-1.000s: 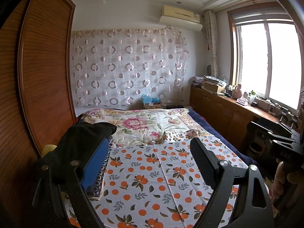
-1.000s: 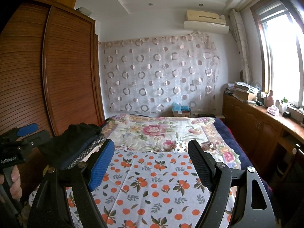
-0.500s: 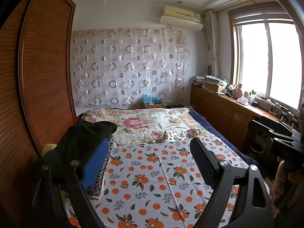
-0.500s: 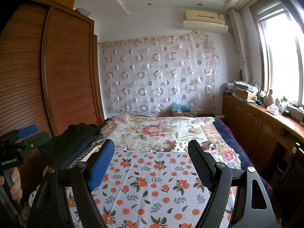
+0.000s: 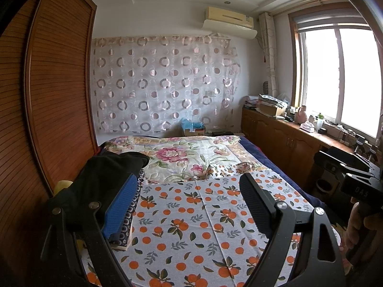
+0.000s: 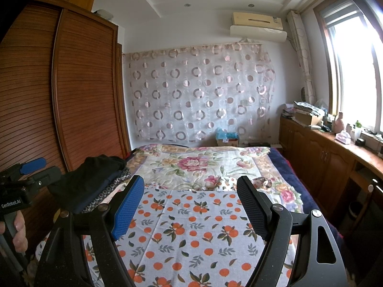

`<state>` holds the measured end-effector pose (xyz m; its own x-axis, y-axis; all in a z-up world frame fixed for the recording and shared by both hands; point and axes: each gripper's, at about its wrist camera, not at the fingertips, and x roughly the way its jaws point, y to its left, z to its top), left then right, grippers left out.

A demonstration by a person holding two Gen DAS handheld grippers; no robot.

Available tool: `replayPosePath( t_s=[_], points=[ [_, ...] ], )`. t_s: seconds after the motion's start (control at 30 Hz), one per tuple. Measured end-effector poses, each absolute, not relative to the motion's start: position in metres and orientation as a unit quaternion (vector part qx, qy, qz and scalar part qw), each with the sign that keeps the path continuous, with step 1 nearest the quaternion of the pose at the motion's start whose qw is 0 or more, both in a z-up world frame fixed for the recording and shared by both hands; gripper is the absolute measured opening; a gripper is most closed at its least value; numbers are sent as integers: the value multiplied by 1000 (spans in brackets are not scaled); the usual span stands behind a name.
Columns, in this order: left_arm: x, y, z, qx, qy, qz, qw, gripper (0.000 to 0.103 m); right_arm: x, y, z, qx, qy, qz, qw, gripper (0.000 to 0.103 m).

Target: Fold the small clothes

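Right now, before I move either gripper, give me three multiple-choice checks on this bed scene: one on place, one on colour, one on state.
1. Where is the pile of clothes?
A. on the bed's left side by the wardrobe
B. on the window counter
C. on the floor

2. What colour is the top garment of the pile?
A. white
B. black
C. red

3. How do the left gripper and right gripper stand?
A. both shut on cloth
B. one shut, one open
C. both open, nothing between their fingers

Answers: 1 A, the pile lies next to the wooden doors; 2 B, dark black fabric lies on top; 3 C, only the orange-print sheet shows between the fingers.
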<state>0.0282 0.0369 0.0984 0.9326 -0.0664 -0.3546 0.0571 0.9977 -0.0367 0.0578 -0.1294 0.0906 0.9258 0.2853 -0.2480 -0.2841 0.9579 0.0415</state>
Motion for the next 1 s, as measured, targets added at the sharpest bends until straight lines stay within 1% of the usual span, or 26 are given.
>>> replayPosePath(
  t_s=[1.0],
  points=[
    [28,36,98,-13,181,-31,983,88,58,-131,90,3,127,145,981,81]
  ],
)
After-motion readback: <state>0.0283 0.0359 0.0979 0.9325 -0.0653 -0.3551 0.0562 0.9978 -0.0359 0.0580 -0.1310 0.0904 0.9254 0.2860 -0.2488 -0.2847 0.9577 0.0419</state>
